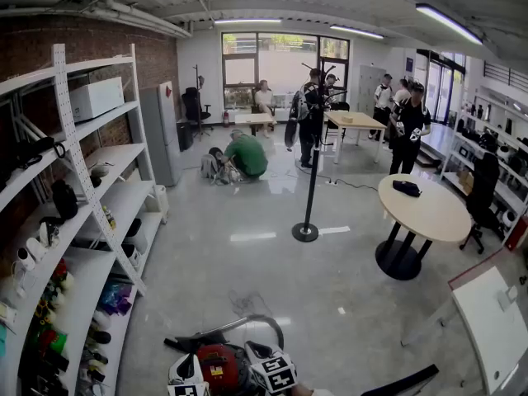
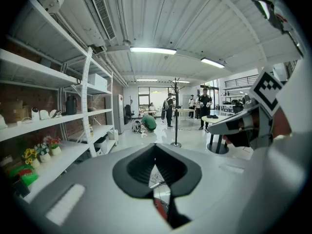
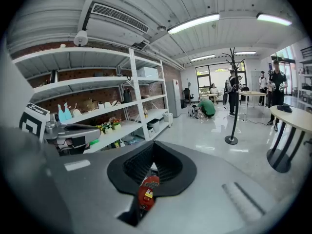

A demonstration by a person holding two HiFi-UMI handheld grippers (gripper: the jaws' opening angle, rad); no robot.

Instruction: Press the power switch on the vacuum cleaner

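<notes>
The red vacuum cleaner (image 1: 219, 363) lies on the floor at the bottom edge of the head view, with a grey curved hose (image 1: 247, 322) arching over it. Both grippers hover right over it: my left gripper (image 1: 188, 379) at its left side, my right gripper (image 1: 274, 371) at its right. In the left gripper view the left gripper (image 2: 155, 150) has its jaws together, and a sliver of the vacuum (image 2: 160, 209) shows through the slit. The right gripper (image 3: 153, 147) is likewise shut, with the red vacuum body (image 3: 147, 191) seen below it. I cannot make out the power switch.
White shelving (image 1: 82, 221) full of small items runs along the left. A black stanchion post (image 1: 307, 221) stands mid-floor, a round table (image 1: 421, 209) to its right, and a white table (image 1: 495, 328) at the near right. A crouching person in green (image 1: 246, 155) and several standing people are far back.
</notes>
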